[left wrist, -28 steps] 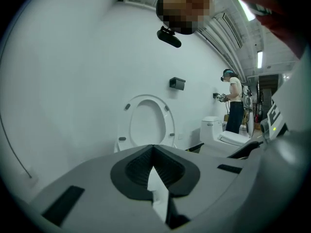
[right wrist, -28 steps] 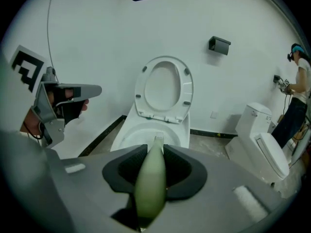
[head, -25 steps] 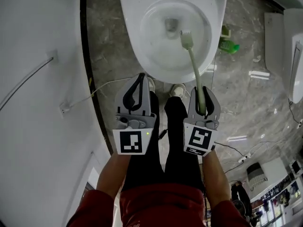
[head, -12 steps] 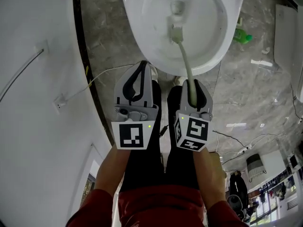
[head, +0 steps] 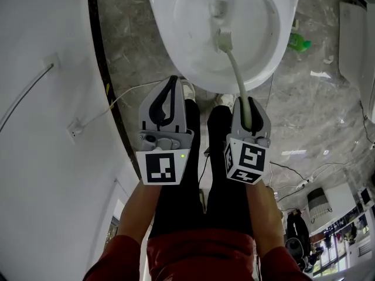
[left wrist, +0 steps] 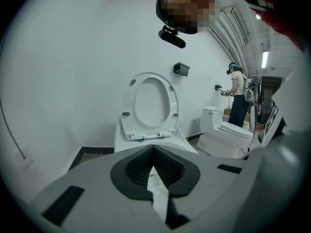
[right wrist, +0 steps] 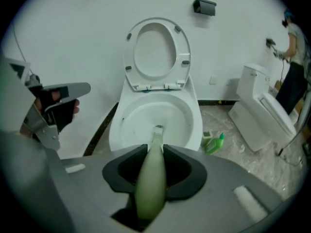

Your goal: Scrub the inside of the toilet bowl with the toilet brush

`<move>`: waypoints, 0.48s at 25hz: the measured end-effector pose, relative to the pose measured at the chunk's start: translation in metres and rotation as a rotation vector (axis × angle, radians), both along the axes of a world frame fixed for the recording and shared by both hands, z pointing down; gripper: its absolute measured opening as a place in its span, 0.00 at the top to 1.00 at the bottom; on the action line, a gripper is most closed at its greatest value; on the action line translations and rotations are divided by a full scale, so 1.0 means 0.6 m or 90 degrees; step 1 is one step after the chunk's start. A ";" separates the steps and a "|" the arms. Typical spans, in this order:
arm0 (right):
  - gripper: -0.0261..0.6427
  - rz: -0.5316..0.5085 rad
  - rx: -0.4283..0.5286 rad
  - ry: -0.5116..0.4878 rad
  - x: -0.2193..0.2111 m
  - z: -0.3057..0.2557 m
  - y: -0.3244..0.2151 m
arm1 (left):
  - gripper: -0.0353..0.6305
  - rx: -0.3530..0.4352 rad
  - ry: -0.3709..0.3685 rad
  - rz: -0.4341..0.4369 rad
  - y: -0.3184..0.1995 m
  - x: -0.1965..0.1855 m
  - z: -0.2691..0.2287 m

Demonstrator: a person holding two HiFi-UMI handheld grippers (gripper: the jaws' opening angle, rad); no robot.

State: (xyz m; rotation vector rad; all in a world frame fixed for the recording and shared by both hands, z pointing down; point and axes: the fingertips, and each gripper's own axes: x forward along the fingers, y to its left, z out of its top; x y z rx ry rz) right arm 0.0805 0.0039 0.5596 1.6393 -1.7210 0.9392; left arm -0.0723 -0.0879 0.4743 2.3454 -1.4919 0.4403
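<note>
**Toilet brush [head: 237, 78] held down into the toilet bowl [head: 164, 40] by the right gripper [head: 247, 107]**

The pale green handle is clamped between the jaws of the right gripper, which are closed on it. The bristled head is seen low inside the white bowl, just beside the drain opening. The left gripper [head: 171, 86] is held beside the right one, over the person's dark trouser legs, its jaws closed tip to tip with nothing between them. The seat [right wrist: 156, 52] is raised against the white wall. A green bottle [head: 299, 41] is seen on the marbled floor [head: 135, 34] near the bowl.
</note>
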 end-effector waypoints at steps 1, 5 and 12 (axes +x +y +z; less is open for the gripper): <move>0.79 -0.015 0.007 0.030 0.016 -0.001 -0.006 | 0.94 -0.001 0.002 0.004 0.002 0.005 0.000; 0.79 -0.044 0.058 0.134 0.071 -0.038 -0.039 | 0.94 -0.009 0.005 0.015 0.012 0.018 -0.001; 0.79 -0.052 0.051 0.116 0.043 0.012 -0.048 | 0.94 -0.007 0.006 0.009 0.013 0.017 -0.002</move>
